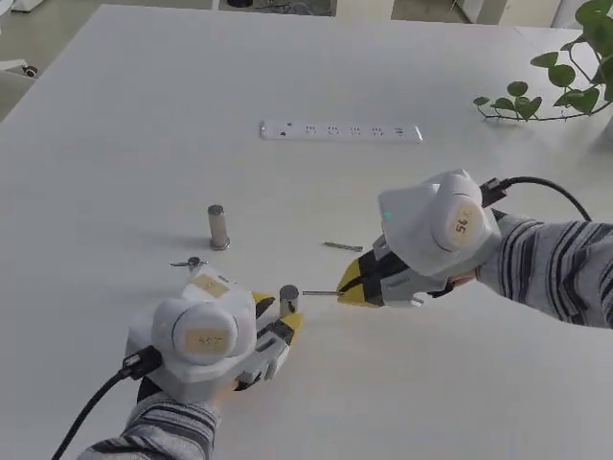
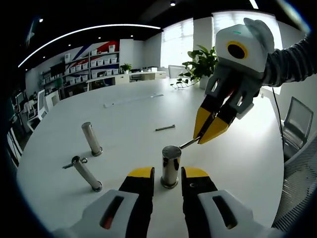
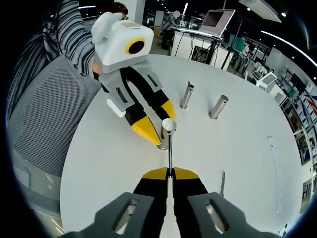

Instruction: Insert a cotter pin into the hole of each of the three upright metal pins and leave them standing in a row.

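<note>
With the left claw (image 1: 279, 314) clamped on the upright metal pin (image 1: 288, 298) between its tips, the right claw (image 1: 347, 287), pinching the cotter pin (image 1: 319, 293) straight ahead, should probably level it with the hole, then ease forward.

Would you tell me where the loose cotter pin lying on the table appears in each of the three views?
Head view: loose cotter pin at centre, just above the right gripper.
Left gripper view: loose cotter pin at centre, left of the right gripper.
Right gripper view: loose cotter pin lower right, beside that view's own jaws.
Shared landmark: the metal pin between the jaws of the left gripper.
</note>
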`<state>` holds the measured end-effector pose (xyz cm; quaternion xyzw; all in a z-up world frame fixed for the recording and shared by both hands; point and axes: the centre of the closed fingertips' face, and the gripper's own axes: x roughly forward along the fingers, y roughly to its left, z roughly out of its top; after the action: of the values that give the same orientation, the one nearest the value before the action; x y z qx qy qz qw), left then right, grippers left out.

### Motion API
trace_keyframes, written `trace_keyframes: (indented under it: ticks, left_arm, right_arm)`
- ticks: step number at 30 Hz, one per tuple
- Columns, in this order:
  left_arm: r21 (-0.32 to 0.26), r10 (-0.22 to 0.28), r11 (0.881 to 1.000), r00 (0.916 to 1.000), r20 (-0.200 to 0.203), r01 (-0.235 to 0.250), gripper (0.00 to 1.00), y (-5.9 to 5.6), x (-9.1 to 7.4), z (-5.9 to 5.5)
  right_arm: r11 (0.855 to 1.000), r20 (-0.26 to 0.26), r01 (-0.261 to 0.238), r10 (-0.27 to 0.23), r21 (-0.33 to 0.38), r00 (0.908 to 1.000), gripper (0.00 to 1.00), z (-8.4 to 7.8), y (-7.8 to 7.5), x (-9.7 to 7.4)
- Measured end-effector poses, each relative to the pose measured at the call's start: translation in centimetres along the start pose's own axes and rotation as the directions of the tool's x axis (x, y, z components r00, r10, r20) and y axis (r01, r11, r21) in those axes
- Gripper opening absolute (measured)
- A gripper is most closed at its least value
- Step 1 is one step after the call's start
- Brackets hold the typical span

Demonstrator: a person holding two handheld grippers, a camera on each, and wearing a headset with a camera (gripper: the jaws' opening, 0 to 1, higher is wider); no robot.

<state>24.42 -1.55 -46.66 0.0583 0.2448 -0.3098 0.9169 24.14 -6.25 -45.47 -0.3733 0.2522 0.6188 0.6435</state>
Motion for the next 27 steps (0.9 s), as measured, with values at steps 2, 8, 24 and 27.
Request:
trace_keyframes:
  ticks: [2, 8, 24, 27]
  left_arm:
    - [0.001, 0.000, 1.000, 0.9999, -0.010, 0.000, 0.17, -0.09, 0.24, -0.18]
    - [-0.007, 0.002, 1.000, 0.9999, -0.016, -0.002, 0.14, -0.14, 0.48, -0.31]
    - [0.062, -0.070, 0.996, 0.9974, -0.017, 0.070, 0.10, -0.32, 0.73, -0.29]
    - [0.074, -0.087, 0.993, 0.9961, -0.015, 0.088, 0.10, -0.27, 0.74, -0.27]
  right_arm:
    - [1.000, 0.004, -0.004, 0.004, -0.001, 1.0000, 0.00, 0.11, 0.05, 0.08]
    - [1.000, 0.004, -0.014, 0.014, -0.014, 0.9999, 0.00, 0.19, 0.22, 0.23]
    - [0.998, 0.006, -0.016, 0.016, -0.057, 0.9999, 0.00, 0.61, -0.01, 0.34]
    - [0.997, -0.001, -0.019, 0.019, -0.071, 0.9998, 0.00, 0.73, -0.06, 0.35]
